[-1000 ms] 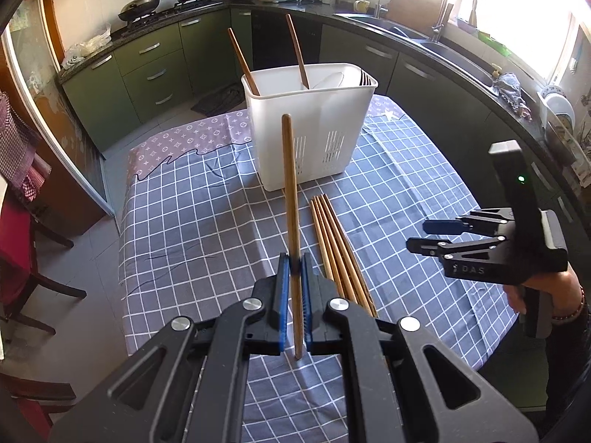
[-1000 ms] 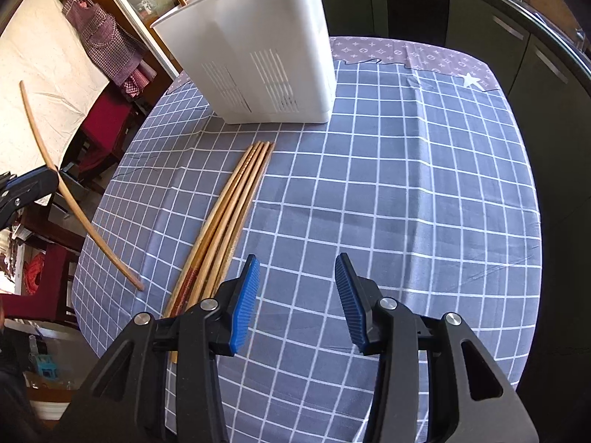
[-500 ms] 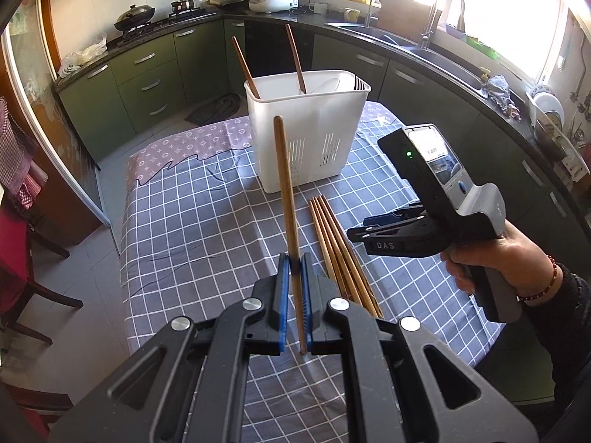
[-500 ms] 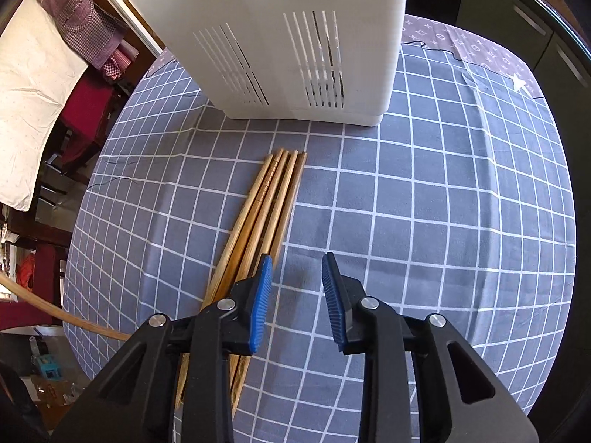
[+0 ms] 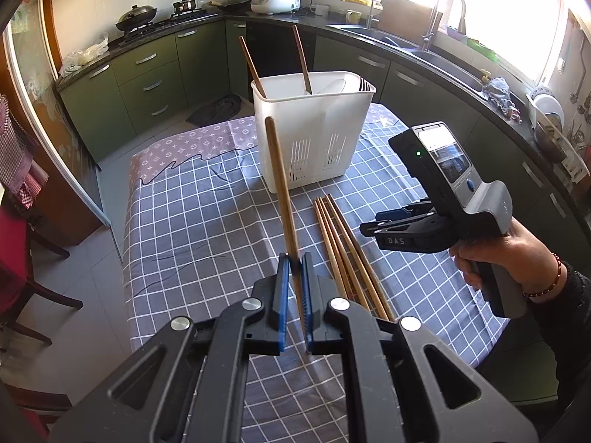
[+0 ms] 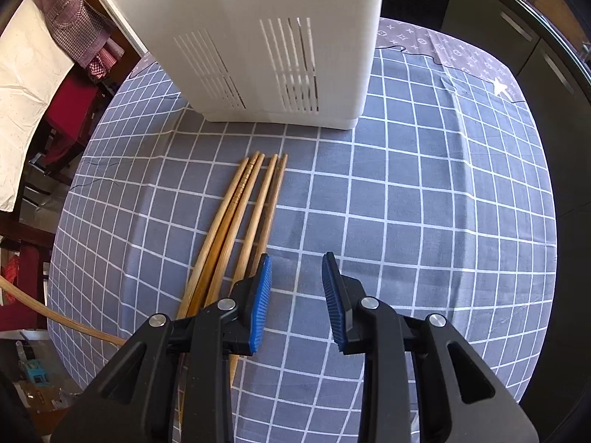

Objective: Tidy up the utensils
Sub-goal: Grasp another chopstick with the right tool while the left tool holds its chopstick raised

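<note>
Our left hand-held gripper (image 5: 295, 295) stays clamped on one long brown wooden chopstick (image 5: 282, 199), its blue pads pressed flat against the shaft near the lower end, so the stick stands nearly upright and leans a little away from us. Our right hand-held gripper (image 6: 297, 295) holds nothing; a second ago it hung back at the desk's right edge, and it has since come in low over the checked grey-blue tablecloth (image 6: 424, 203), its jaws parted a moderate way with its left pad just beside the bundle of four pale wooden chopsticks (image 6: 243, 214) lying side by side mid-desk. We read that as the right side lining up for the next pick while the left carries its stick. Beyond the bundle, toward the far edge, stands the white slotted plastic utensil holder (image 5: 314, 136), with two chopsticks already leaning inside.
</note>
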Demonstrator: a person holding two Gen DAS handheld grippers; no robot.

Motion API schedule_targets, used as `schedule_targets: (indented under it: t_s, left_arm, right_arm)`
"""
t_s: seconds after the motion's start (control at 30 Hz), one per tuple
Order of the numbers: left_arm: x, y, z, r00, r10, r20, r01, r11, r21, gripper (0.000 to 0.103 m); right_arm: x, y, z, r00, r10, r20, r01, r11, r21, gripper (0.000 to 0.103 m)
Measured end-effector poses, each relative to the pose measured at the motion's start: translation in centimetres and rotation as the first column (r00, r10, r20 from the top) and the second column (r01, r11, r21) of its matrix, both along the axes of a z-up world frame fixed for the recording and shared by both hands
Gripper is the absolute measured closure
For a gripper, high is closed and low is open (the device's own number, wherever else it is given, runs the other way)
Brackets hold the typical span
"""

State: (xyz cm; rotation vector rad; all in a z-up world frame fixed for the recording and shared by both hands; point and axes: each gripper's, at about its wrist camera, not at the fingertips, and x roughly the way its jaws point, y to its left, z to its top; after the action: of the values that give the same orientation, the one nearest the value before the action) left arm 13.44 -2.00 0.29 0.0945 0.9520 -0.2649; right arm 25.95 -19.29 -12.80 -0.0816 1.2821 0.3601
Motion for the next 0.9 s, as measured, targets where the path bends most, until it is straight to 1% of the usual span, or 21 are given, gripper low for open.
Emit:
schedule_targets:
  t_s: [0.23,0.33,0.43,0.57,0.63,0.7,0.8,0.9]
  left_arm:
    - [-0.1,0.0,0.1,1.000,-0.004,0.000,0.004,1.000,0.009,0.096]
    - [-0.1,-0.1,0.1,1.000,-0.005,0.001,0.005,1.000,0.009,0.096]
    - [-0.1,-0.2,0.0,1.000,-0.003,0.001,0.003,1.000,0.009,0.096]
    - [0.0,-0.2,0.1,1.000,-0.001,0.001,0.001,1.000,0.013,0.096]
    - [0.0,-0.2,0.1,1.000,0.001,0.000,-0.001,1.000,0.013,0.096]
    - [0.1,-0.2,0.1,1.000,0.001,0.000,-0.001,1.000,0.014,0.096]
    - [0.1,-0.1,0.1,1.000,0.000,0.000,0.000,1.000,0.015,0.096]
    - [0.1,-0.2,0.1,1.000,0.001,0.001,-0.001,1.000,0.017,0.096]
  right_arm:
    - [0.0,2.1,-0.8,0.999,0.036,-0.007,-0.036,0.999,-0.006,0.074]
    - [0.2,1.8,-0.6,1.000,0.017,0.004,-0.017,0.999,-0.032,0.074]
    - [0.1,1.3,-0.3,1.000,0.012,0.001,-0.012,1.000,-0.009,0.074]
    - [-0.1,1.4,-0.6,0.999,0.038,-0.018,-0.038,0.999,0.024,0.074]
    - [0.0,1.3,-0.9,0.999,0.041,-0.020,-0.041,0.999,0.016,0.074]
    - [0.2,0.9,-0.7,1.000,0.021,-0.007,-0.021,1.000,-0.013,0.074]
    - [0.3,0.6,-0.3,1.000,0.005,0.003,-0.005,1.000,0.006,0.074]
    - [0.1,1.1,-0.1,1.000,0.027,0.005,-0.027,1.000,0.002,0.074]
